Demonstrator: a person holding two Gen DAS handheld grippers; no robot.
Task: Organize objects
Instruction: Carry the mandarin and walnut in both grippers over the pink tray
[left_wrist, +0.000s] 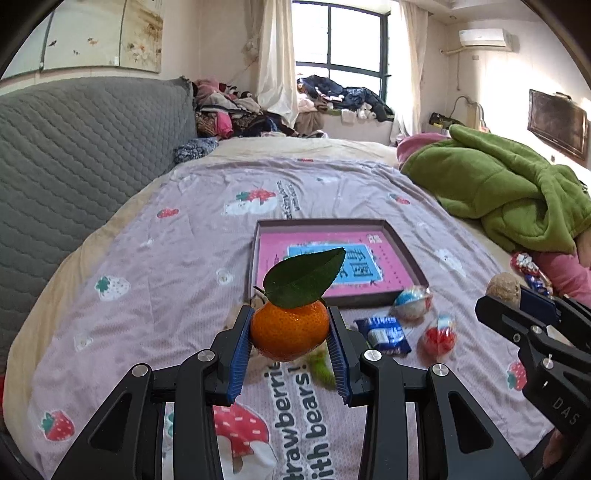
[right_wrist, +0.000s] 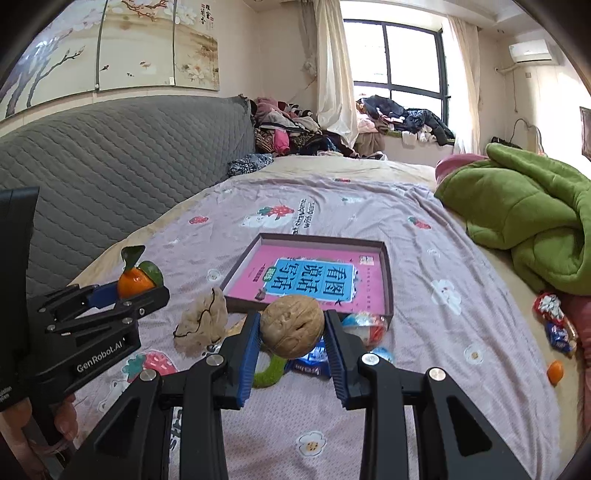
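Observation:
My left gripper (left_wrist: 290, 334) is shut on an orange tangerine (left_wrist: 290, 330) with a green leaf, held above the bedspread just short of the shallow box (left_wrist: 402, 254) with a pink book in it. The tangerine also shows in the right wrist view (right_wrist: 135, 283). My right gripper (right_wrist: 291, 332) is shut on a walnut (right_wrist: 291, 326), held in front of the box's (right_wrist: 386, 277) near edge. The walnut also shows in the left wrist view (left_wrist: 503, 288). Wrapped candies (left_wrist: 413, 302) and a blue packet (left_wrist: 384, 334) lie on the bed between the grippers.
A green blanket (left_wrist: 509, 195) is heaped at the right. A grey quilted headboard (left_wrist: 74, 166) runs along the left. A beige net bag (right_wrist: 203, 321) and a green ring (right_wrist: 271, 371) lie near the box. More candies (right_wrist: 554, 321) and a small orange (right_wrist: 555, 370) lie at the right.

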